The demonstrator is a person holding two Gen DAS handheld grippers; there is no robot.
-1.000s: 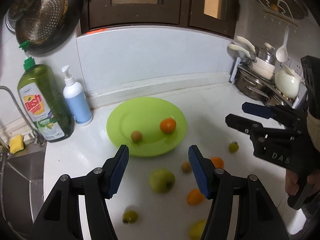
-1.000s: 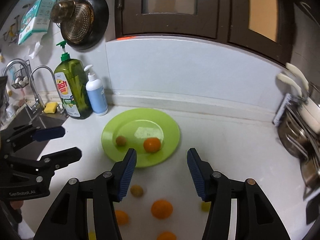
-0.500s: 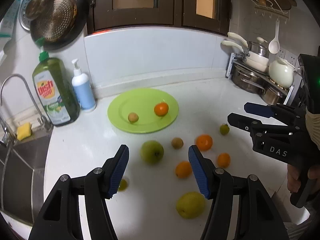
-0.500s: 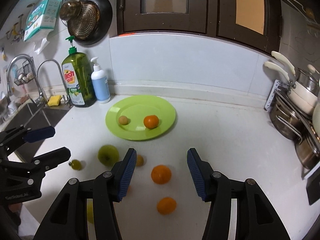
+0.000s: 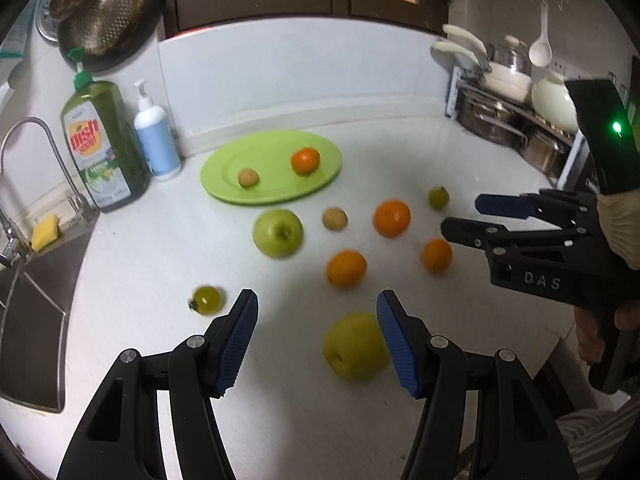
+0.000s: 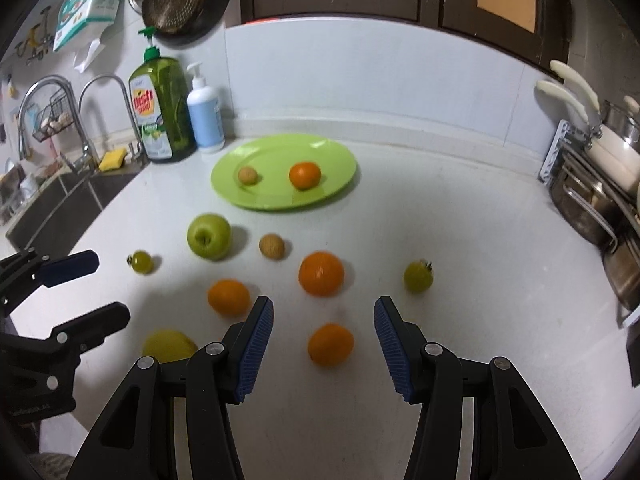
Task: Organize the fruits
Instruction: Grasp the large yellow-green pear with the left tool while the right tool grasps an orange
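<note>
**Over the counter, both claws wide and empty**

From the left wrist view, the left gripper (image 5: 316,336) gapes above a yellow fruit (image 5: 354,346); better to centre on it before closing. The plate (image 5: 272,166) far off holds two of the fruits.

From the right wrist view, the right gripper (image 6: 324,344) stands wide over an orange (image 6: 330,344). Loose fruits: three oranges, one apple (image 6: 209,237), two green tomatoes, one brown nut-like fruit, one yellow fruit.

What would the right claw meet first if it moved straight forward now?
Probably the small orange lying on the counter between its open fingers. The larger orange lies beyond it. Depth is hard to judge here.
</note>
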